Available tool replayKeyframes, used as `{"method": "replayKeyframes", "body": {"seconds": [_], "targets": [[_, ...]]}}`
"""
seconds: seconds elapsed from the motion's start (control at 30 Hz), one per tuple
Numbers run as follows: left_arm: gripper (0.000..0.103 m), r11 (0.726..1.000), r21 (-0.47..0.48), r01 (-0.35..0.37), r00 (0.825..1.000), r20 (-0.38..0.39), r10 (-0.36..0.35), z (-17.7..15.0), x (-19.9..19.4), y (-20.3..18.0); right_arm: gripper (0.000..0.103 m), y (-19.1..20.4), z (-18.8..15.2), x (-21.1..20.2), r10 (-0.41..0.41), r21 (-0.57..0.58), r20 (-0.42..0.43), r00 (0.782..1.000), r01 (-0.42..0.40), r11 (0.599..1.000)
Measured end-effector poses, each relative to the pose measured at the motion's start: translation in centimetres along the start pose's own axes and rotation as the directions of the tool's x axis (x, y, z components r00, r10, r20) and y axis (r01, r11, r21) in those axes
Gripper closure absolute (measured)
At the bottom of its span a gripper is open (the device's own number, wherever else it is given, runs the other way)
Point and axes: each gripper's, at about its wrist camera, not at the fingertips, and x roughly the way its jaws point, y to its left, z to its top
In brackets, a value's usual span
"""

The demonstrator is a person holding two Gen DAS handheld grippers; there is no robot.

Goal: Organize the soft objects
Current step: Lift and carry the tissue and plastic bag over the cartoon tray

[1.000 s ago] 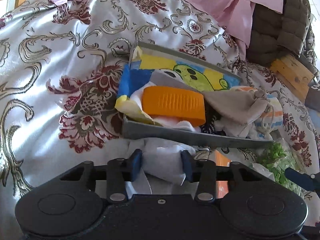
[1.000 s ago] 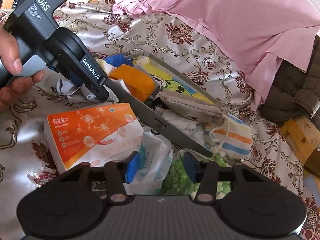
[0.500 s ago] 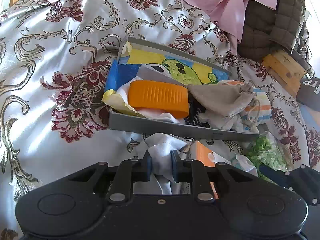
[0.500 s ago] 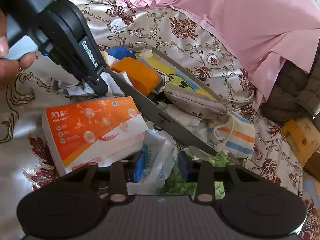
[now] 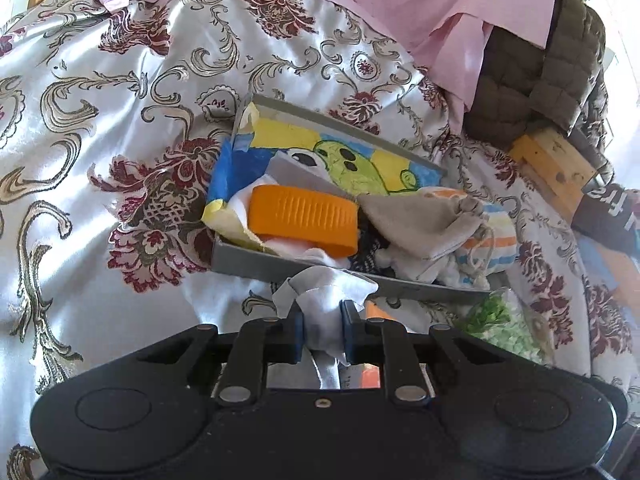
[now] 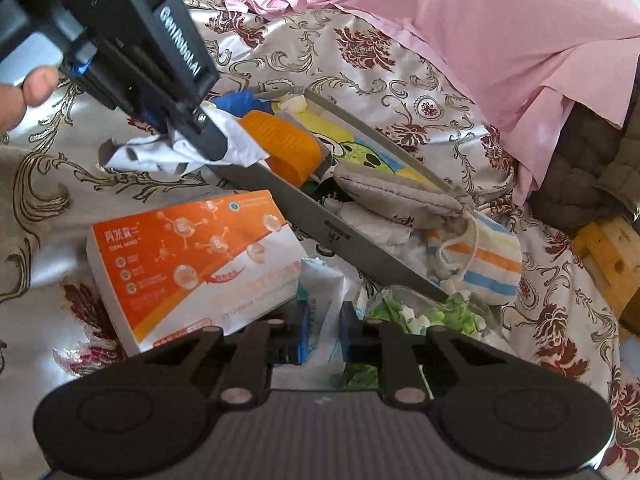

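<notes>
My left gripper is shut on a crumpled white cloth and holds it lifted just in front of the grey box. The cloth hangs from that gripper in the right wrist view. The box holds an orange ribbed piece, a grey drawstring pouch, a striped pouch and a cartoon cloth. My right gripper has its jaws narrowed around a white and blue plastic packet, low by the box's near corner.
An orange and white carton lies left of the packet. A clear bag of green bits lies to its right. All rests on a floral satin bedspread. A pink sheet, a brown quilted cushion and wooden blocks lie behind.
The left gripper closed on the white cloth and lifted it off the bedspread toward the box. The right gripper's jaws narrowed around the packet.
</notes>
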Motion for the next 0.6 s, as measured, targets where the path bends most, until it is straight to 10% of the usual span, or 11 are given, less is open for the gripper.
{"method": "replayKeyframes", "body": {"seconds": [0.6], "targets": [[0.083, 0.998, -0.004, 0.058, 0.979, 0.195, -0.056, 3.7, -1.4, -0.1, 0.095, 1.3, 3.1, -3.2, -0.150, -0.008, 0.204, 0.967, 0.155, 0.988]]}}
